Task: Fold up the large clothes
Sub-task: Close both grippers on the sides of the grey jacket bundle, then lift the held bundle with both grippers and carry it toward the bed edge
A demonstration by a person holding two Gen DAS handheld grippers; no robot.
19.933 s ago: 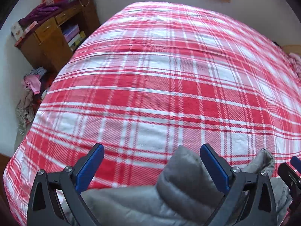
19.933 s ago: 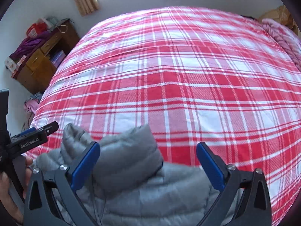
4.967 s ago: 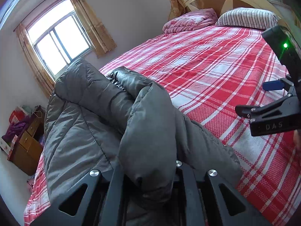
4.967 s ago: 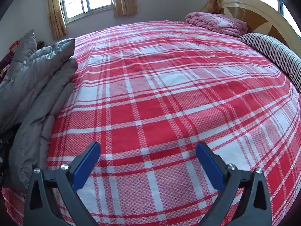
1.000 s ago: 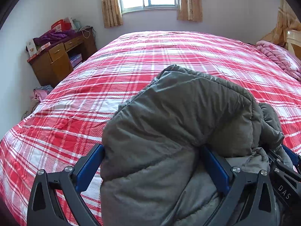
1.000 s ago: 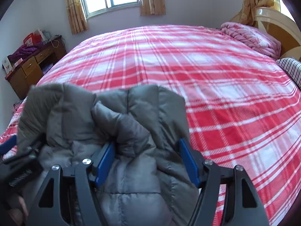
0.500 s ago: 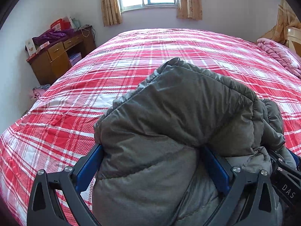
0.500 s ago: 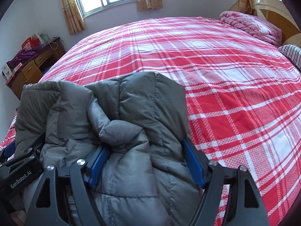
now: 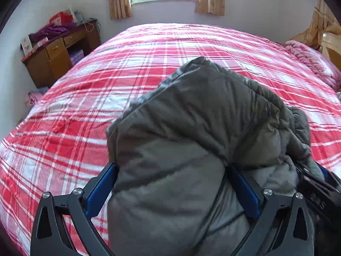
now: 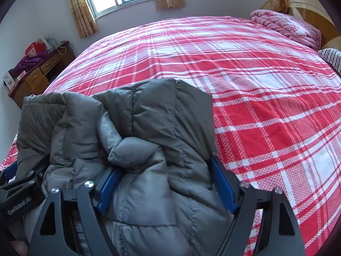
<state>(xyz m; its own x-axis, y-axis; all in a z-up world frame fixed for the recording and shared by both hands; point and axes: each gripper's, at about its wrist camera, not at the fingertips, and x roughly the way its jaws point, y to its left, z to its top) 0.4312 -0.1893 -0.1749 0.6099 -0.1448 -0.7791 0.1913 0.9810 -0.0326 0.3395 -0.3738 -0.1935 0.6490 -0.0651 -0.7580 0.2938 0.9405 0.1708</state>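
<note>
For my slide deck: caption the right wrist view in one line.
Right gripper with its fingers around a bunched grey puffer jacket over a red plaid bed.

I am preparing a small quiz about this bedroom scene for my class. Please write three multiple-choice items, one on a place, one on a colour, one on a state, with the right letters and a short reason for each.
1. Where does the wooden desk stand, seen from the left wrist camera?
A. left of the bed
B. under the window
C. beside the pink blanket

2. What colour is the padded jacket?
A. blue
B. grey
C. red

3. How is the left hand-held gripper?
A. shut flat with nothing in it
B. out of view
C. spread wide around a thick bundle of jacket

Answers:
1 A: the wooden desk stands by the wall, left of the bed.
2 B: the padded jacket is grey all over.
3 C: the left hand-held gripper has both blue pads against the jacket's sides.
</note>
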